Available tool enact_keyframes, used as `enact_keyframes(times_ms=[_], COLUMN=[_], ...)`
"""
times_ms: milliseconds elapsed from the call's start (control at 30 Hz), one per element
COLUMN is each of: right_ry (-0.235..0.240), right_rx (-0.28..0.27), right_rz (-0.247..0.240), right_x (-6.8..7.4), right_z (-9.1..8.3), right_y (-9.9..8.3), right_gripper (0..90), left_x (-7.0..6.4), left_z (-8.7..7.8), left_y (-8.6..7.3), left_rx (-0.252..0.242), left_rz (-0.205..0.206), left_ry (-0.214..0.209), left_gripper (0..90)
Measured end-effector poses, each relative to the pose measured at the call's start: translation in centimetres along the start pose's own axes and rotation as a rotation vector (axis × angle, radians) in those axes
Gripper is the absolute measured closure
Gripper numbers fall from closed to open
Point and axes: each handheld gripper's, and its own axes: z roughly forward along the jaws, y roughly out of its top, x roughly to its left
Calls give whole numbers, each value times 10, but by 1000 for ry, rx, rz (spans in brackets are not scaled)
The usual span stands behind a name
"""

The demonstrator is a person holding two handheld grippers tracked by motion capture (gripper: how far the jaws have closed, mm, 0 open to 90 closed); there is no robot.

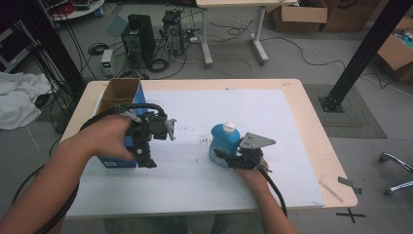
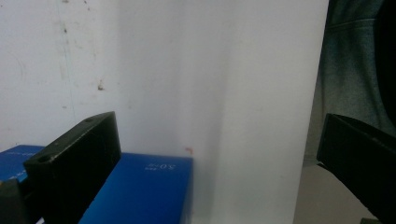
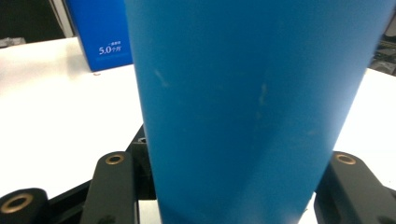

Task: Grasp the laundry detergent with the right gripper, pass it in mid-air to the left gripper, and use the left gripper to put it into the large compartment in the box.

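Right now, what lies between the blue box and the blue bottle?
In the high view, only bare white sheet with faint marks separates blue box and blue bottle.

Matt blue bottle [image 3: 252,107], seemingly plastic; cardboard box [image 1: 119,92].

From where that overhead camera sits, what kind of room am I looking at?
Probably a lab or workshop rather than a home: computer towers stand on the floor amid loose cables, with cardboard boxes against the far side and a work table under a white sheet.
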Motion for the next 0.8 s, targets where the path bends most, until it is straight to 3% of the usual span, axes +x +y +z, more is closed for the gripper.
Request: enact_keyframes(times_ms=[167,467,700,800], right_ry=[47,250,384,409], right_rx=[11,18,65,75], right_rz=[-1,-109,-174,-182], right_x=[-1,4,20,24], right_z=[-4,-20,-7,-1], right_y=[4,37,50,51], right_gripper=[454,454,454,454], left_x=[0,2,3,1], left_z=[1,-4,-4,-5], left_y=[3,16,29,35], left_rx=[0,5,13,12], left_rz=[3,25,46,53], left_ry=[-4,2,2,-2], left_gripper=[1,1,1,1])
